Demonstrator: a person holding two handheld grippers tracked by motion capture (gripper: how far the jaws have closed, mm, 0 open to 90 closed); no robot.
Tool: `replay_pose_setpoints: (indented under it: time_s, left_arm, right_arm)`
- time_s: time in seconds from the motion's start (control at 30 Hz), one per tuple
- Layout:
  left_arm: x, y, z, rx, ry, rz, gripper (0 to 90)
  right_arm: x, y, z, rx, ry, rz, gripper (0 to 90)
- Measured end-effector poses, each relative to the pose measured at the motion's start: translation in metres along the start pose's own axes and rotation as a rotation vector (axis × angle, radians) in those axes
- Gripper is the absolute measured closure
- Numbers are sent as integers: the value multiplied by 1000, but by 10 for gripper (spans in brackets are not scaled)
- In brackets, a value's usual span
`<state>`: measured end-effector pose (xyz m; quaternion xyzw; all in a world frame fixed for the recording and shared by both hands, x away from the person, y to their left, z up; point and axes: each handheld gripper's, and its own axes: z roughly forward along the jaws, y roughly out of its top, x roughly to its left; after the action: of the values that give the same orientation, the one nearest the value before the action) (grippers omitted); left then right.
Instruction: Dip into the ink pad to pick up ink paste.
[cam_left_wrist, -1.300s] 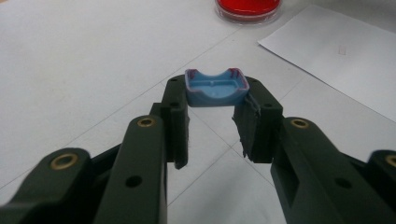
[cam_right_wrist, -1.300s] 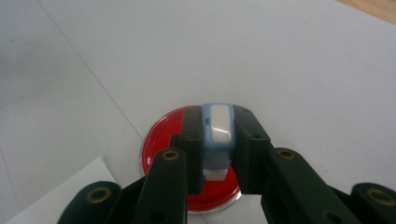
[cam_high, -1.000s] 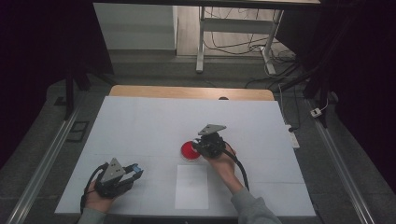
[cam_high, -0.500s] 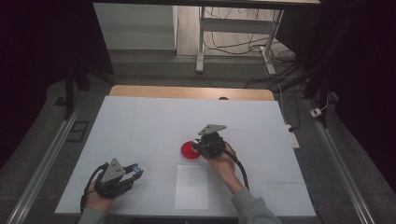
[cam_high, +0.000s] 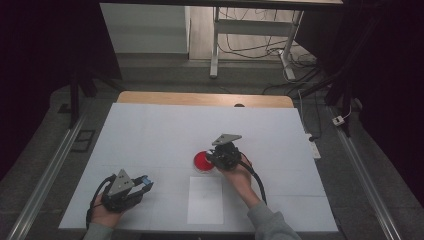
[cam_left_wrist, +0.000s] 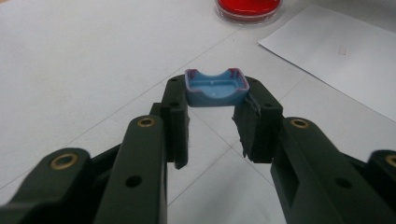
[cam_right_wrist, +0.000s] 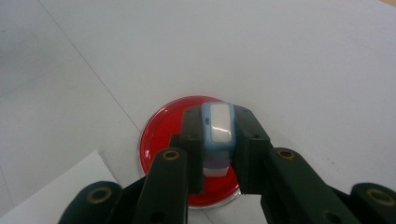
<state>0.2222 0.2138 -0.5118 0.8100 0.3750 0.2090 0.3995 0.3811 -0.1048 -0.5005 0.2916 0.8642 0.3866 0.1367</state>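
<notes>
So far I have the stamp body clamped between the jaws of my right gripper, poised over the red ink dish, though I cannot tell whether its face is touching the ink. My left gripper sits well apart near the table's front left, its jaws closed on the blue cap and holding it clear of the surface. I judge the cap is off and inking is in hand; pressing the stamp onto the white sheet just beside the dish remains, as that paper looks unmarked.
</notes>
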Motion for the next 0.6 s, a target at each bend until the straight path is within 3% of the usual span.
replay_pose_setpoints:
  time_s: [0.6]
  left_arm:
    - [0,0,-1,-10,7,-1,659]
  right_arm:
    - [2,1,-4,-26,-3,0,755]
